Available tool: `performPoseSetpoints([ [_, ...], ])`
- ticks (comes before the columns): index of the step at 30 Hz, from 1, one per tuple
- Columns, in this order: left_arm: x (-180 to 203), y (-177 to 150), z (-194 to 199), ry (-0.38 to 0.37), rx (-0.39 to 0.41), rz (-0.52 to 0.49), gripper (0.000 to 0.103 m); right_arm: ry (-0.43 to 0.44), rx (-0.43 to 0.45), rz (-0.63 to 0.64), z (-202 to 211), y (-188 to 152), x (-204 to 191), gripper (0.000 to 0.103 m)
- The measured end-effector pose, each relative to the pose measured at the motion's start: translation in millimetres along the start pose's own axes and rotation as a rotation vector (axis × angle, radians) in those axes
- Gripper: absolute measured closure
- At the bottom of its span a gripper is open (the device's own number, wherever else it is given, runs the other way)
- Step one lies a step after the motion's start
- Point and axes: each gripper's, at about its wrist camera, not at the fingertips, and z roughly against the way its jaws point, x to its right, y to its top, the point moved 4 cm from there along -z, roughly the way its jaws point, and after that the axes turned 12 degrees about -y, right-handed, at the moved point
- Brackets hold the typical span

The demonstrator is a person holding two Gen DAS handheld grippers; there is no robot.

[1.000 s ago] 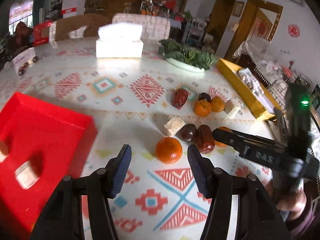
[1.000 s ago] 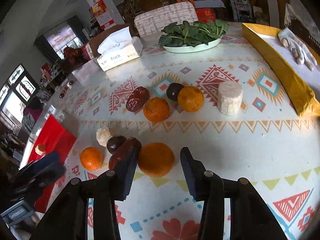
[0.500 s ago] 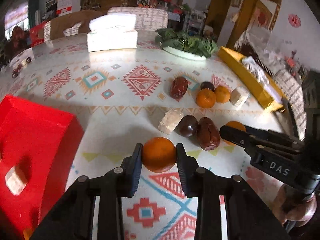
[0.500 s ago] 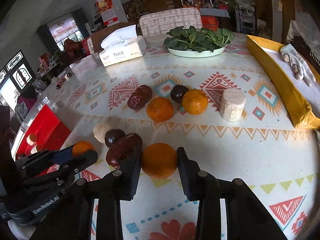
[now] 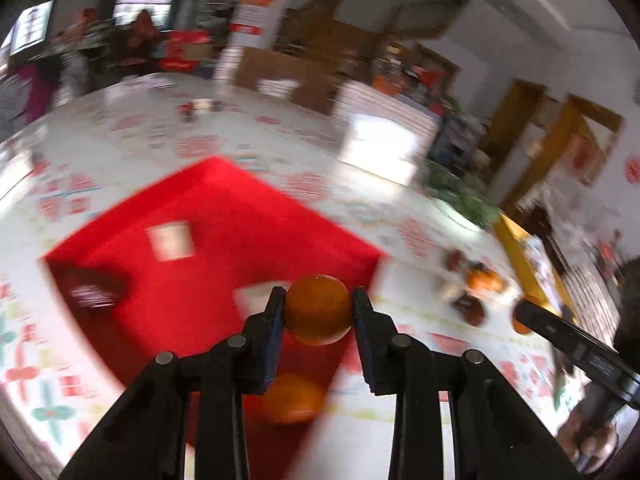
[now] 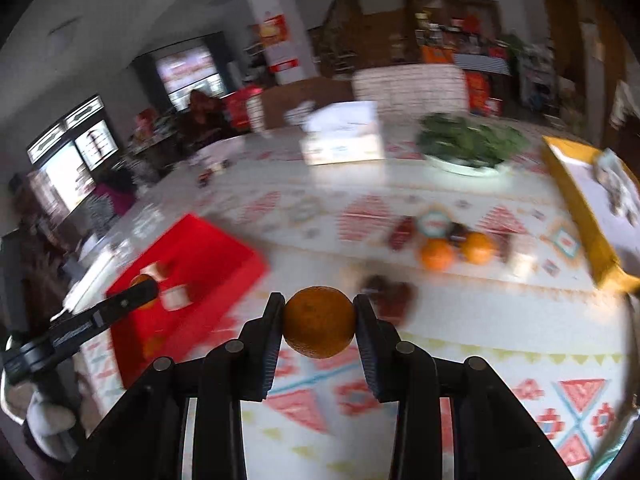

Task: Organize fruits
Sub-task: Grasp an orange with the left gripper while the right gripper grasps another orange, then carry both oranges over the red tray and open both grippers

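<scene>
Left wrist: our left gripper (image 5: 319,314) pinches an orange (image 5: 318,309) over the red box (image 5: 224,240); we should centre it before letting go; right wrist: our right gripper (image 6: 319,322) pinches another orange (image 6: 319,321) above the worktop (image 6: 500,360), the red box well left.

Held fruits (image 5: 318,314) (image 6: 319,322): orange
Box (image 5: 224,240) at 10 o'clock: red
Table (image 6: 460,360): white, red-teal geometric pattern
Tray (image 6: 576,200) at 2 o'clock: yellow

Left claw (image 5: 319,314) tight on orange (image 5: 318,309) above red box (image 5: 224,240).
</scene>
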Motion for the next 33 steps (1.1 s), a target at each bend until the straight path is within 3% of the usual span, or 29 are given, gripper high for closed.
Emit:
performPoseSetpoints([
  [6, -57.0, 0.1, 11.9, 0.095, 0.020, 0.078, 0.071, 0.117, -0.072, 0.087, -30.7, 3.4, -79.1, 0.065],
  [14, -70.8, -0.5, -5.1, 0.110, -0.014, 0.064, 0.071, 0.113, -0.176, 0.169, -101.7, 5.6, -148.4, 0.065],
  [19, -72.0, -2.0, -6.7, 0.098, -0.017, 0.066, 0.069, 0.094, -0.194, 0.193, -120.8, 2.1, -159.4, 0.063],
  [25, -69.5, 2.7, 7.5, 0.093, 0.021, 0.073, 0.056, 0.096, -0.203, 0.192, -126.1, -0.4, -161.5, 0.062],
  [33, -44.8, 6.8, 35.0, 0.088, 0.070, 0.041, 0.049, 0.110, -0.128, 0.144, -92.7, 12.6, -141.6, 0.061],
])
